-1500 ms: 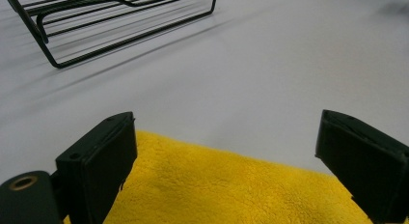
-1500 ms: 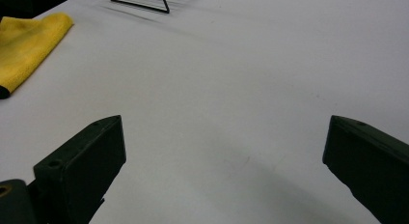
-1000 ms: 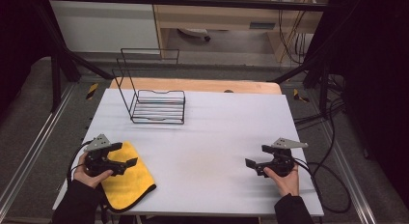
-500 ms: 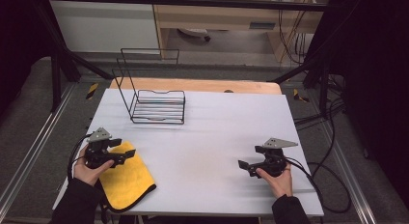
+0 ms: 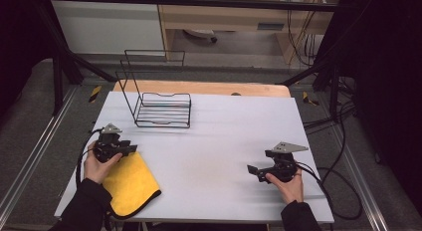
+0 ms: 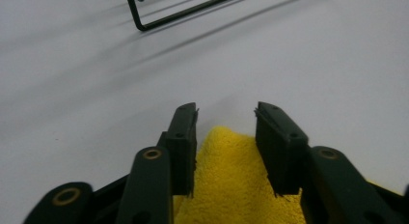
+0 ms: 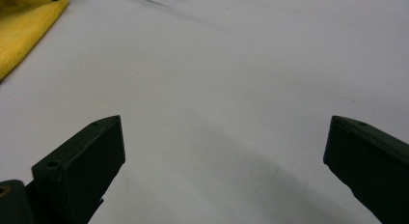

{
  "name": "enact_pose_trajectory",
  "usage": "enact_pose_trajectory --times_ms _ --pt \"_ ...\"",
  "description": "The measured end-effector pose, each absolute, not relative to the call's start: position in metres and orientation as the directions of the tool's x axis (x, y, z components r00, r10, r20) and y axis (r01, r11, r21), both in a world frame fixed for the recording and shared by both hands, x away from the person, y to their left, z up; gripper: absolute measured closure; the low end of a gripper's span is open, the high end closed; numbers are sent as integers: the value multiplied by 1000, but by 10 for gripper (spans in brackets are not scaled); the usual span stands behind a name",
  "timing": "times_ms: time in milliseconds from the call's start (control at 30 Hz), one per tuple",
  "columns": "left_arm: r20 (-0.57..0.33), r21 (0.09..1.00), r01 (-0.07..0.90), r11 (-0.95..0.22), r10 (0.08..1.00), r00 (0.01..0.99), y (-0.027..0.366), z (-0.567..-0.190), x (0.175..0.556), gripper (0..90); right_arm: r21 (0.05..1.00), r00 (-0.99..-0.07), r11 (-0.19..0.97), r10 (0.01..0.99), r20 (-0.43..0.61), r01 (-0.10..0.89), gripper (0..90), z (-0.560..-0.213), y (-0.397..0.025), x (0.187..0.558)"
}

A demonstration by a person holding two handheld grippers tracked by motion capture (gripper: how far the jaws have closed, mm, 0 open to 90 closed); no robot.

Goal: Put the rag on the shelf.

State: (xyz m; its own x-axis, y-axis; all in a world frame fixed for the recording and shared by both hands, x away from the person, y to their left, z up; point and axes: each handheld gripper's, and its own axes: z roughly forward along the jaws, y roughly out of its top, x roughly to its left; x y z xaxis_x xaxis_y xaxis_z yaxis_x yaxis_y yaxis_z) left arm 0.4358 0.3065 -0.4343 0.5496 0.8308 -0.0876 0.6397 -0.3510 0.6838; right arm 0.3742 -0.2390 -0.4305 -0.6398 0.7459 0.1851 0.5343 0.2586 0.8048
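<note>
A: How much room is there on the tabletop (image 5: 224,141)?

B: Plenty. The white surface is bare through the middle and along the right side. The black wire rack (image 5: 159,109) stands at the far left, near the back edge, and the yellow cloth (image 5: 130,183) lies at the near left corner, its rounded corner close to the front edge.

A: Where are the tools?

B: The left tool (image 5: 130,149) sits at the far corner of the cloth, well short of the rack. The right tool (image 5: 253,171) is near the front edge on the right, well apart from the cloth, with open surface all around it.

A: What does the cloth look like?

B: Bright yellow, fuzzy like terry or microfibre, lying flat, with a dark edge showing along its near side in the high view.

A: And the jaws?

B: In the left gripper view the left tool (image 6: 225,119) has its jaws a narrow gap apart, and the cloth (image 6: 231,185) rises between them to a point; the pads are not pressed on it. In the right gripper view the right tool (image 7: 224,137) stands wide, with bare surface between the jaws.

A: Anything one view adds?

B: The right gripper view catches the cloth (image 7: 24,28) at its upper left, far off. The left gripper view shows the rack's base wire (image 6: 183,14) ahead, beyond bare surface.
</note>
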Motion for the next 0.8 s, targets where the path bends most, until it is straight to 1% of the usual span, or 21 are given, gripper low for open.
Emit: enact_pose_trajectory --times_ms 33,133,167,300,333,367,400,433,567,800 --pt "-98 681 644 -349 828 552 306 -435 436 658 806 -641 259 746 183 532 14 -431 -239 374" --pt "-91 676 642 -362 823 561 305 -436 437 683 806 -641 262 746 180 531 14 -430 -240 374" --pt "-83 672 640 -373 820 566 305 -437 437 717 806 -641 263 747 178 531 14 -430 -240 374" --pt "-77 667 636 -388 814 576 304 -438 438 765 804 -640 264 748 179 533 16 -430 -240 374" --pt "-75 667 634 -390 812 579 304 -438 438 765 804 -640 264 748 179 533 16 -430 -240 374" --pt "-76 668 633 -391 811 581 303 -438 438 814 804 -643 269 746 174 531 16 -430 -241 374" --pt "-79 669 634 -388 811 579 303 -438 438 814 804 -643 269 746 174 531 16 -430 -241 374" --pt "-81 669 635 -386 811 579 303 -438 438 834 803 -644 272 745 174 531 17 -430 -241 374" --pt "-101 686 627 -369 805 584 303 -435 436 847 804 -644 271 745 174 530 19 -429 -241 374" --pt "-102 756 544 -363 756 647 294 -420 428 852 806 -646 273 744 169 525 21 -429 -241 375"
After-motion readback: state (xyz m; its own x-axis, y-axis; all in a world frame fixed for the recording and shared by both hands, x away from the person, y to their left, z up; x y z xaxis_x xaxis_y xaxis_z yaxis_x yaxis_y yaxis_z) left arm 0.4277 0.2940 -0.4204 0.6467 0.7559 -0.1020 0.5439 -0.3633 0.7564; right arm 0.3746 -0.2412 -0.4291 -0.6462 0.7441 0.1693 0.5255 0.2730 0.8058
